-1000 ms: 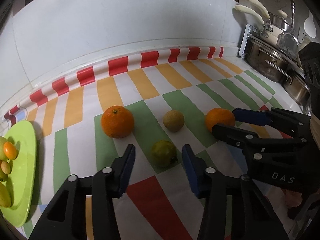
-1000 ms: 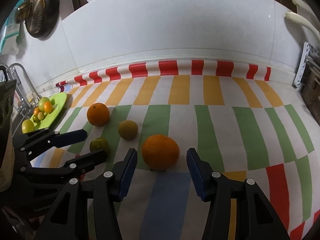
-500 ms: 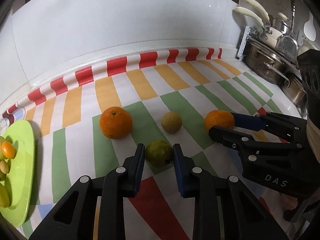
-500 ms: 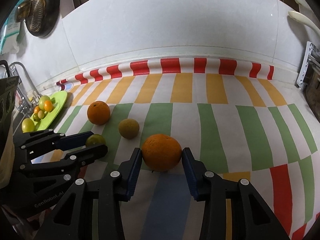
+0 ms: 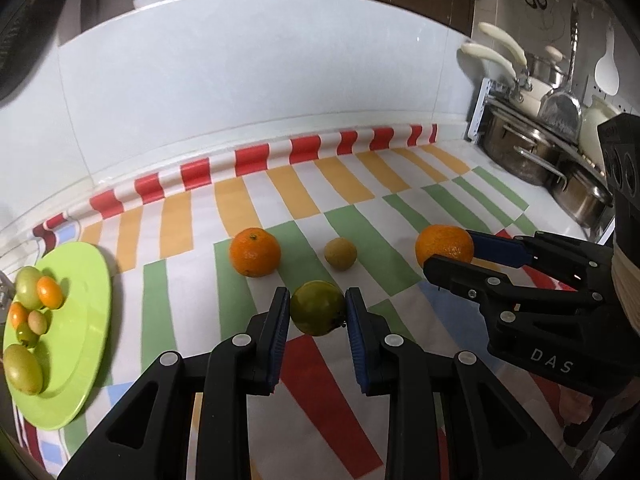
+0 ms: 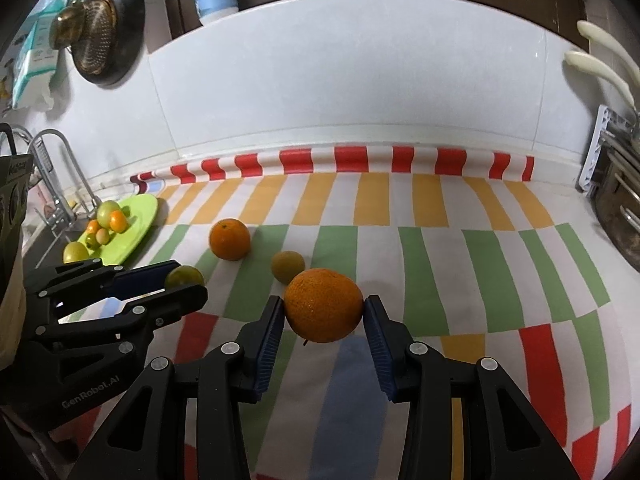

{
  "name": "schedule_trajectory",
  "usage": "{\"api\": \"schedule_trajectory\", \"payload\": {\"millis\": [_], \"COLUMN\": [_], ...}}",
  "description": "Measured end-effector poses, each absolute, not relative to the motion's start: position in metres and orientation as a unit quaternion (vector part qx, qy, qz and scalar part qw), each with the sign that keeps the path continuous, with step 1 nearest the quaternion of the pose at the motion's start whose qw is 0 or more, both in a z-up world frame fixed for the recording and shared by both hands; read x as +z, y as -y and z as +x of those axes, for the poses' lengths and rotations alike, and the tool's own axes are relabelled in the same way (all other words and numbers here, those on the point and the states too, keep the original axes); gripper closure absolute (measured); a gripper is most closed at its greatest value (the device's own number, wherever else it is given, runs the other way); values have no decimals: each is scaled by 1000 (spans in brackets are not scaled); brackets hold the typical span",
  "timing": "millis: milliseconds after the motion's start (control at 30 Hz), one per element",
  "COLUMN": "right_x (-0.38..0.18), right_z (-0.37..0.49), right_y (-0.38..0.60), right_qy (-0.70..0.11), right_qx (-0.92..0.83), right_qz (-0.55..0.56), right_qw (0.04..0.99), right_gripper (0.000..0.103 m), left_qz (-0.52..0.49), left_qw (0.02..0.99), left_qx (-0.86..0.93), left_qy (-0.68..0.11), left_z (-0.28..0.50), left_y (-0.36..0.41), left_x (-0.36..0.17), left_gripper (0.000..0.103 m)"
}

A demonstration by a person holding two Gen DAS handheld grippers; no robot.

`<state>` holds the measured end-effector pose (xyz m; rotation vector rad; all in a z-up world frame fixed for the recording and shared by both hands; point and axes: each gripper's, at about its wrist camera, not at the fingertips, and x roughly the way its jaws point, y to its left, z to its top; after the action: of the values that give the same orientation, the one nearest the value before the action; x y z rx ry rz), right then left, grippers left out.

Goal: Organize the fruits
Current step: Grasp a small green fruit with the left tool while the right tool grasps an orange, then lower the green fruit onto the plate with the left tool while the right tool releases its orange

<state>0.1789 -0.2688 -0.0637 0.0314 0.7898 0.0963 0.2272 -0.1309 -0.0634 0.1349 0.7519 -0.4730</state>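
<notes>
The left tongs point(image 5: 318, 314) are clenched on a green fruit point(image 5: 317, 308), its blue pads pressed against both sides of it. In the right wrist view that fruit point(image 6: 185, 277) shows only partly between the left tongs point(image 6: 176, 280), low over the striped cloth point(image 6: 440, 272) that covers the table. Whether it is lifted clear of the cloth cannot be told.

The right tongs point(image 6: 324, 320) grip a large orange point(image 6: 323, 305) from either side, the pads touching its skin. A shadow lies on the cloth beneath it. In the left wrist view the same orange point(image 5: 443, 245) sits at the tips of the right tongs point(image 5: 452, 254), to the right of the green fruit.

Two fruits lie free on the cloth between and beyond the tongs: a second orange point(image 5: 254, 252) toward the left and a small brownish fruit point(image 5: 340, 253) near the middle, apart from each other.

A green plate point(image 5: 86, 304) sits at the left end of the table, well apart from the loose fruit. It carries a cluster of small fruits point(image 5: 32, 316), some green and some orange, gathered on its left part.

Steel pots point(image 5: 528, 152) stand at the right end by the white wall point(image 5: 260, 92). A tap point(image 6: 60, 172) rises behind the plate point(image 6: 136, 220) in the right wrist view.
</notes>
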Motion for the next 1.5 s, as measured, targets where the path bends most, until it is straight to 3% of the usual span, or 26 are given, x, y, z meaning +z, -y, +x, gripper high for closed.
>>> {"api": "schedule_trajectory", "payload": {"millis": [800, 1500], "right_x": [-1, 13], "right_z": [134, 142], "right_y": [203, 102], "right_qy": [-315, -287], "right_qx": [82, 137], "right_qz": [-2, -15], "right_qw": [945, 948], "right_gripper": [61, 61], "left_qz": [37, 25], "left_qw": [937, 954], "left_qx": [-180, -124], "left_qy": [-297, -272], "left_z": [163, 154], "left_y": [53, -52], "left_x": [-8, 11], "left_gripper": [75, 75]}}
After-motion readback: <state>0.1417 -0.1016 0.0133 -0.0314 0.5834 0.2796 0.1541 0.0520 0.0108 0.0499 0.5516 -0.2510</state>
